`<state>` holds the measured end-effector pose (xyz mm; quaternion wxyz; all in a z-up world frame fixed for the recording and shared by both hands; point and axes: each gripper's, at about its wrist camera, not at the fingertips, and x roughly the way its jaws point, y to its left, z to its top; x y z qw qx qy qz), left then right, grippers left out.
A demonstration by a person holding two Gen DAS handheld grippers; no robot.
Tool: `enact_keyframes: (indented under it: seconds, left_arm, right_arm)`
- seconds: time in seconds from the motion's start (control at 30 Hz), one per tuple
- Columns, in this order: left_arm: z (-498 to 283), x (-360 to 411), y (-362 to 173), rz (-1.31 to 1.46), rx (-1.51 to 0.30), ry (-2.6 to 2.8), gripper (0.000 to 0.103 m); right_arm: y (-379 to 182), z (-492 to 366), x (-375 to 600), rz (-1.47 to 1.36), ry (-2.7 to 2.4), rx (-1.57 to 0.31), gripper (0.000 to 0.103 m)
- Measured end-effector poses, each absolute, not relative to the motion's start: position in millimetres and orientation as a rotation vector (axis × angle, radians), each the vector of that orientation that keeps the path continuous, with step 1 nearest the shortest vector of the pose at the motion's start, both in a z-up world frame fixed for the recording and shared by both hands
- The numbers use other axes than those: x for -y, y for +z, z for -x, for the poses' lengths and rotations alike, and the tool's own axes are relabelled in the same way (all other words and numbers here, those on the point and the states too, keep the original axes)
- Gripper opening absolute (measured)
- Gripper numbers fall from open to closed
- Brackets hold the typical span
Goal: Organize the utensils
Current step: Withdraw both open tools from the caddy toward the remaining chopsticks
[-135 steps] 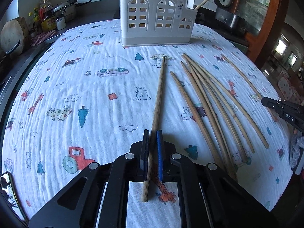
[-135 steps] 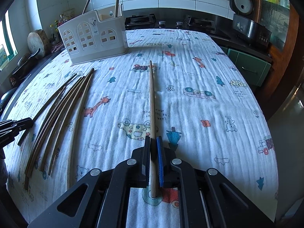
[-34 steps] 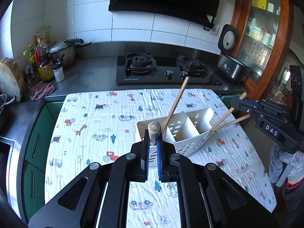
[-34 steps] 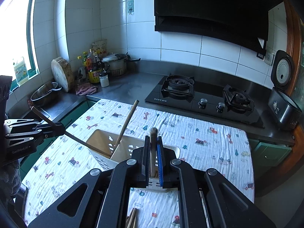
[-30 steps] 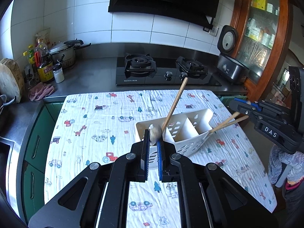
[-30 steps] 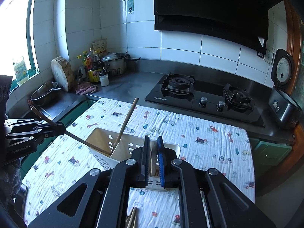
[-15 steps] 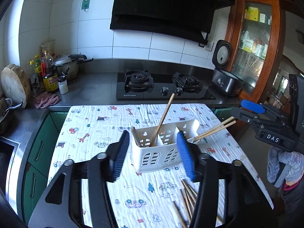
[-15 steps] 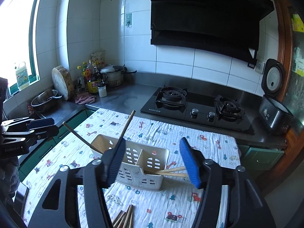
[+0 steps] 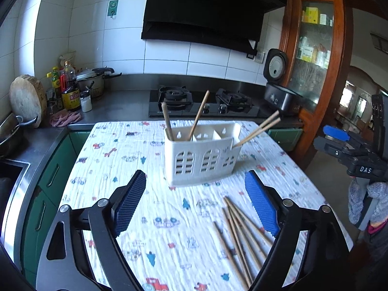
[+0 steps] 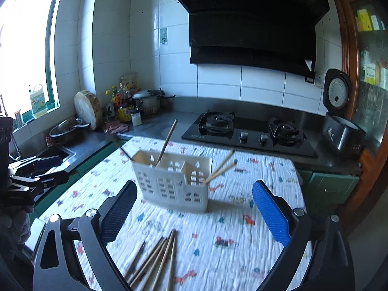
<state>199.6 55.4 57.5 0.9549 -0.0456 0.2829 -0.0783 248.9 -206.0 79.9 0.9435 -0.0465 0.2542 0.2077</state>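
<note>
A white slotted utensil holder (image 9: 203, 160) stands upright on the cartoon-print tablecloth (image 9: 116, 169). Two chopsticks (image 9: 199, 115) lean in its left compartment, and two more (image 9: 259, 128) stick out of its right end. Several loose chopsticks (image 9: 240, 225) lie on the cloth nearer to me, right of centre. My left gripper (image 9: 195, 181) hangs back from the holder, its jaws opening wide with nothing between them. In the right wrist view the holder (image 10: 169, 184) and the loose chopsticks (image 10: 155, 259) show again. My right gripper (image 10: 195, 186) is likewise opening and holds nothing.
Behind the table runs a steel counter with a gas hob (image 9: 201, 101), a rice cooker (image 9: 278, 92), bottles (image 9: 69, 89), a pot and a round chopping board (image 9: 26, 99). A sink (image 10: 48, 155) lies to the left. The table's right edge drops off near a wooden cabinet (image 9: 312, 72).
Both grippers let go of their chopsticks, which now stand in the holder. Both sets of jaws went from shut to wide apart, and both hands drew back from the holder.
</note>
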Motion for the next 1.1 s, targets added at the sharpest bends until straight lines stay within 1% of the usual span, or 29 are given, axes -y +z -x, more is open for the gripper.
enact_keyframes:
  seconds: [0.17, 0.27, 0.43, 0.6, 0.8, 0.83, 0.87, 0.93, 1.0, 1.07, 1.1]
  left_arm:
    - [-179, -55, 30, 0.093, -0.605, -0.125, 0.087]
    - [-170, -55, 13, 0.097, -0.629, -0.108, 0.088]
    - [-155, -58, -15, 0.134, -0.679, -0.091, 0.088]
    - [-143, -59, -31, 0.145, -0.697, -0.058, 0.088]
    - [-131, -56, -45, 0.146, -0.728, -0.040, 0.088]
    - [-130, -57, -47, 0.149, -0.732, -0.037, 0.088]
    - [-128, -57, -49, 0.157, -0.737, -0.036, 0.088]
    - [-126, -60, -53, 0.170, -0.749, -0.027, 0.088]
    - [-126, -62, -55, 0.177, -0.757, -0.019, 0.088]
    - [-124, -64, -56, 0.180, -0.760, -0.012, 0.088]
    - [-124, -64, -57, 0.182, -0.761, -0.010, 0.088]
  right_arm:
    - [41, -222, 210, 0.088, 0.441, -0.572, 0.094]
    - [15, -207, 210, 0.077, 0.452, -0.616, 0.094]
    - [-22, -179, 204, 0.150, 0.440, -0.647, 0.094]
    - [-52, -156, 199, 0.191, 0.433, -0.672, 0.094]
    - [-80, -152, 201, 0.180, 0.434, -0.746, 0.093]
    - [-83, -153, 202, 0.183, 0.432, -0.754, 0.091]
    - [-86, -154, 202, 0.183, 0.432, -0.764, 0.084]
    - [-90, -157, 202, 0.174, 0.433, -0.785, 0.079]
    - [-93, -160, 202, 0.167, 0.435, -0.800, 0.077]
    - [-96, -161, 201, 0.168, 0.435, -0.810, 0.070]
    - [-97, -161, 200, 0.168, 0.438, -0.815, 0.068]
